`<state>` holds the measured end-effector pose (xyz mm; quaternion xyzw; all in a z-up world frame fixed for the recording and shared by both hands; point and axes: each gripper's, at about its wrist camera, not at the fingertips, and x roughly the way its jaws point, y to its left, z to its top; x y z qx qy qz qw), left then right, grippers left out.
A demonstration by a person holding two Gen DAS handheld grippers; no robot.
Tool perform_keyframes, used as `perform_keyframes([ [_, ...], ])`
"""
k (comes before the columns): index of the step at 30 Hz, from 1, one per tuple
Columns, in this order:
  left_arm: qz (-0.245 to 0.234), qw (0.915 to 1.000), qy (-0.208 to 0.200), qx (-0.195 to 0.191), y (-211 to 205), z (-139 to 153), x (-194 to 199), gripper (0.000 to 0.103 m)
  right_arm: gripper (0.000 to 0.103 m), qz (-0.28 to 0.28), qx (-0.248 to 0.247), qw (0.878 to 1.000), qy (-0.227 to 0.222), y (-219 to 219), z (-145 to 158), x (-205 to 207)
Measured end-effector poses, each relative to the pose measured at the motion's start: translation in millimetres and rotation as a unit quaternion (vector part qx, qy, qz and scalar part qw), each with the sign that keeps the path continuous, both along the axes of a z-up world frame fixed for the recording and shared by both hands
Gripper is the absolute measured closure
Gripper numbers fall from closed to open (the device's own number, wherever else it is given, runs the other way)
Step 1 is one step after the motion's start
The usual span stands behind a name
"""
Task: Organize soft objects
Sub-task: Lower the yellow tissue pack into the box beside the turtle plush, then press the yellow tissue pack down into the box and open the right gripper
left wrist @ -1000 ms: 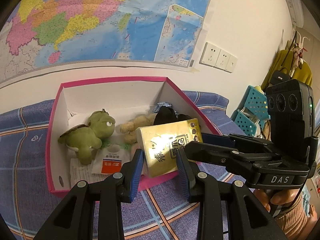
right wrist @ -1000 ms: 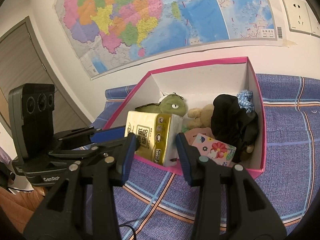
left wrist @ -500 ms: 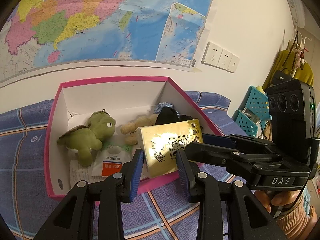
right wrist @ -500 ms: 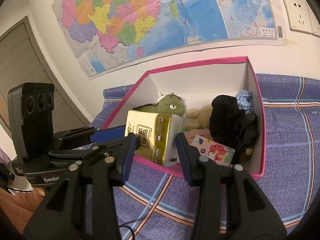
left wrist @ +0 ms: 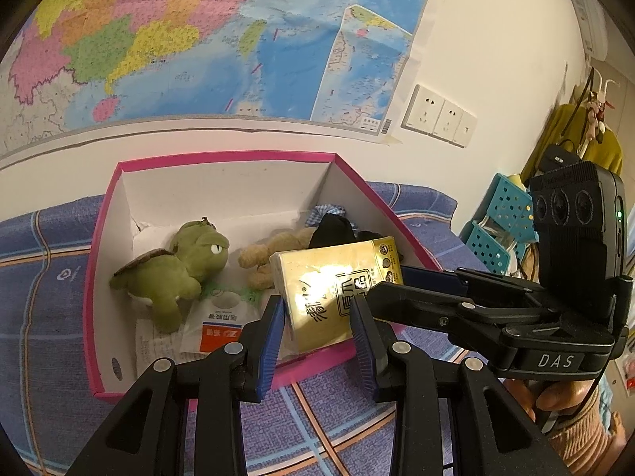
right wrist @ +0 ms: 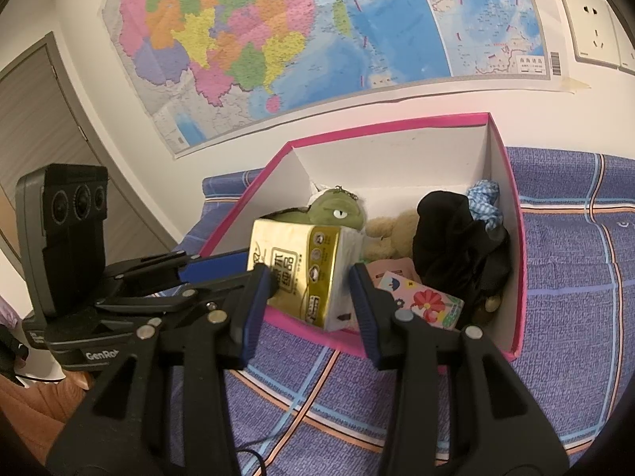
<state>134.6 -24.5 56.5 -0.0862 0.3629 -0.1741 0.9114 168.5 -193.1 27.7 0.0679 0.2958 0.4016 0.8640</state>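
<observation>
Your R gripper (right wrist: 311, 297) looks clamped on the gold tissue pack (right wrist: 301, 273) (over pink box (right wrist: 512, 214) edge); L gripper (left wrist: 317, 333) jaws apart, empty.

Tan plush (left wrist: 274, 250) half hidden behind tissue pack (left wrist: 337, 285)
</observation>
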Motion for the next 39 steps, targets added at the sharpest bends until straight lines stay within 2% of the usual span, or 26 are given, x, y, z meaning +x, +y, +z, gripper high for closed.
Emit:
perform_keyframes([
  [39, 0.01, 0.9998, 0.014, -0.003, 3.6, -6.6, 13.5, 0.07, 0.058, -0.005, -0.01, 1.0, 0.011, 7.5, -3.3, 14.7],
])
